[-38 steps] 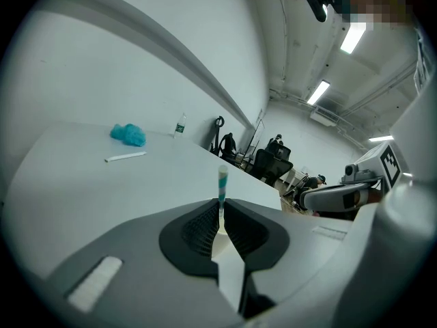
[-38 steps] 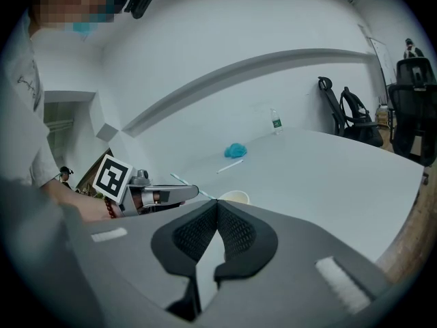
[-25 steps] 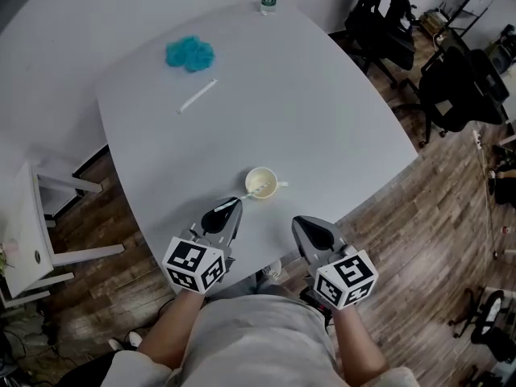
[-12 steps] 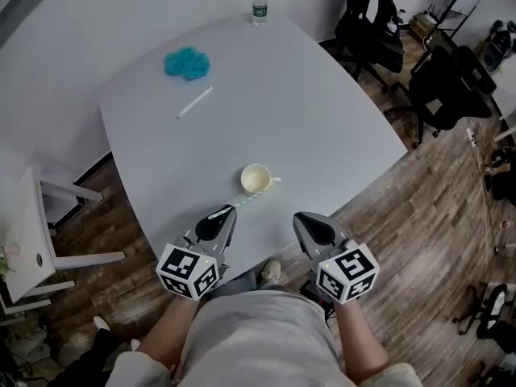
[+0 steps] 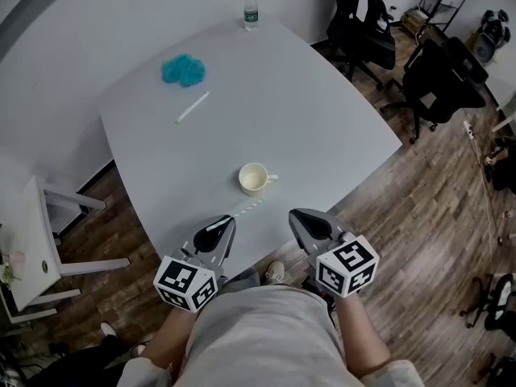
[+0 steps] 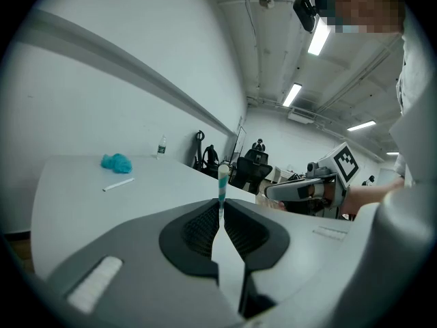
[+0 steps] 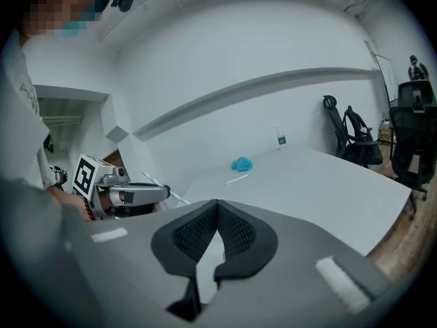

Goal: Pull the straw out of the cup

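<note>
Your left tool (image 5: 228, 220) is clamped on the near end of the teal-and-white striped straw (image 5: 246, 210), its jaws pinched almost together on it; the straw is fully out of the cup (image 5: 254, 179), with its free end pointing toward the cup and stopping just short of the rim; your right tool (image 5: 293, 214) hangs beside the left one, apart from it, with its jaws closed on nothing; both tools sit over the near edge of the desk (image 5: 306, 111); the cup stands upright on the desk just beyond the tools, its handle toward the right of the head view; well beyond the cup, a white stick (image 5: 192, 107) lies flat on the desk; a teal clump (image 5: 183, 69) rests near it, a little farther on; 1 bottle (image 5: 251, 12) stands upright at the desk's far edge; 2 dark office chairs (image 5: 439, 83) stand on the wooden floor to the right of the desk.
</note>
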